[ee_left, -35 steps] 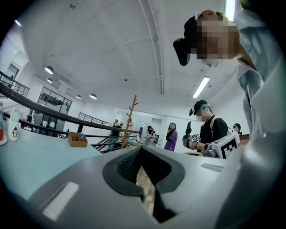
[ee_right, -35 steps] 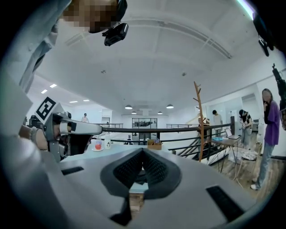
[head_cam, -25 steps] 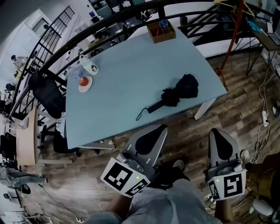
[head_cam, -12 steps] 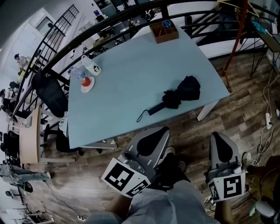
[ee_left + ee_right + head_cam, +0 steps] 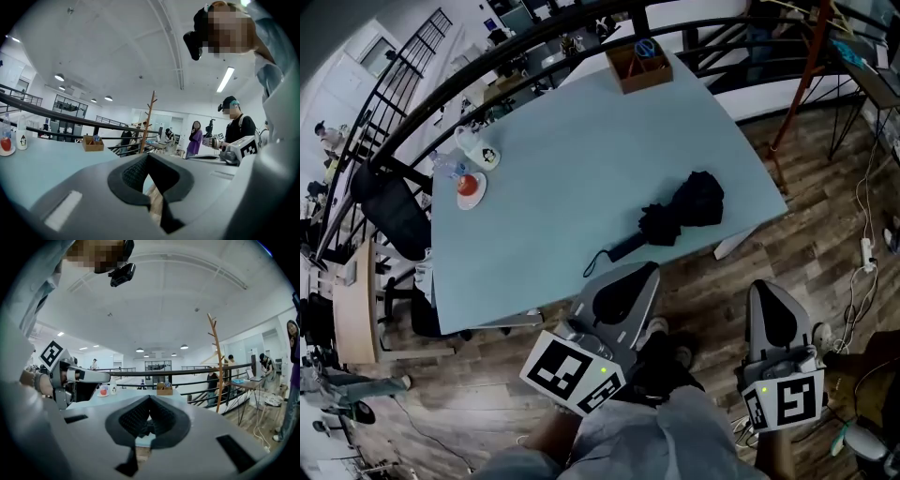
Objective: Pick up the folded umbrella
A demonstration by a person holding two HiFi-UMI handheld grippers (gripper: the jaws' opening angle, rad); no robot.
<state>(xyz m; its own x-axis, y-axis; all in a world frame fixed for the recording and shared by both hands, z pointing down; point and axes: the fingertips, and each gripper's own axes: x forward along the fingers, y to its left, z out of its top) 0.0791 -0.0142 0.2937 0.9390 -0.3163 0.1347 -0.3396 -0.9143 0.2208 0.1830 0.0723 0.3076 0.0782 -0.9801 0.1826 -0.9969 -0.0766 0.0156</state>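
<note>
The folded black umbrella (image 5: 680,211) lies on the pale blue table (image 5: 553,178) near its front right corner, handle (image 5: 619,249) and wrist loop pointing toward the near edge. My left gripper (image 5: 643,273) is shut and empty, its tip at the table's near edge just below the handle, not touching it. In the left gripper view the left gripper (image 5: 148,157) looks level across the table top. My right gripper (image 5: 766,287) is shut and empty too, over the wooden floor to the right of the table. The right gripper (image 5: 150,398) faces the table's edge.
A wooden box (image 5: 639,64) stands at the table's far edge; a white mug (image 5: 475,147) and a red thing on a saucer (image 5: 469,186) sit at its left. A black railing (image 5: 441,103), a chair (image 5: 389,211) and a coat stand (image 5: 811,56) surround it. People (image 5: 236,124) stand at the right.
Both grippers have come closer to the table. The left gripper's tip now reaches the near edge below the umbrella's handle. The umbrella has not moved on the table.
</note>
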